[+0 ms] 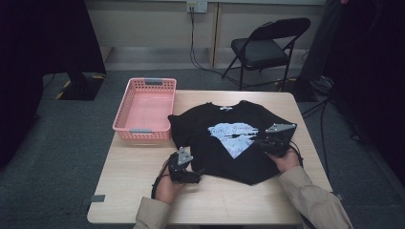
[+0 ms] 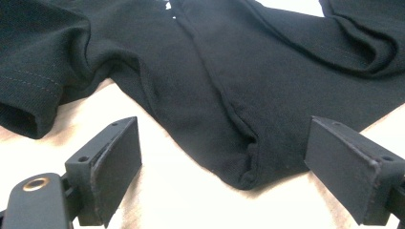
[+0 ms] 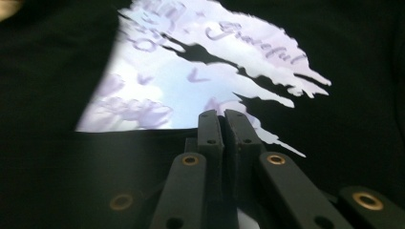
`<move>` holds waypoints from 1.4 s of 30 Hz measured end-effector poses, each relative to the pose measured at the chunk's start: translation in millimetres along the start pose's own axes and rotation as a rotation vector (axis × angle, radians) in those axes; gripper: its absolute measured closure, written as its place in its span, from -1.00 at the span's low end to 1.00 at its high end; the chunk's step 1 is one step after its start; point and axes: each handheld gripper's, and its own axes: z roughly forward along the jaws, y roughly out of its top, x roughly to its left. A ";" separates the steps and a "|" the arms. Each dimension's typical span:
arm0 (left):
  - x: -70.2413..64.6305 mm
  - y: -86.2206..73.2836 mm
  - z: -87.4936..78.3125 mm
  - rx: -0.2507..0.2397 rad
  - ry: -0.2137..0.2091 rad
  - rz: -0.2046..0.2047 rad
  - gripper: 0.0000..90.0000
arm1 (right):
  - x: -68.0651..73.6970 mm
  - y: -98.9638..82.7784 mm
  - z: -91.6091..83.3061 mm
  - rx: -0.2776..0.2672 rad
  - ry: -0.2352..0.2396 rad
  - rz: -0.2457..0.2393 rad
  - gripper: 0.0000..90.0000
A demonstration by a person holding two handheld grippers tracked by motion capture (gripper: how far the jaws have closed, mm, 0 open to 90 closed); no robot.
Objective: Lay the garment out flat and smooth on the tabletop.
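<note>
A black T-shirt [image 1: 210,143] with a pale blue and white print [image 1: 232,136] lies spread on the light wooden table [image 1: 133,181]. Its right side looks turned in along a slant. My left gripper [image 1: 197,176] rests on the table at the shirt's near left hem. It is open, and the hem corner [image 2: 239,157] lies between the wide-apart jaws without touching them. My right gripper [image 1: 261,141] sits at the shirt's right side, jaws pressed together at the edge of the print [image 3: 200,81]. The right gripper [image 3: 223,117] seems to pinch a fold of the dark fabric.
A pink plastic basket [image 1: 145,129] stands on the table's far left, touching the shirt's sleeve. Behind the table a black folding chair [image 1: 262,47] stands on the grey carpet. Bare tabletop lies along the near edge and at the left.
</note>
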 end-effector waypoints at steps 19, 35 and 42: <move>0.2 -0.1 0.0 0.001 0.001 0.002 -0.73 | 23.0 -27.7 -60.0 -0.130 0.125 -0.046 0.91; 0.2 -0.1 0.0 0.001 0.000 0.002 -0.73 | 41.8 -73.0 -93.5 -0.131 0.166 -0.079 0.91; 0.3 -0.1 0.0 0.000 0.000 0.001 -0.73 | 44.4 -88.7 -101.2 -0.126 0.143 -0.067 0.91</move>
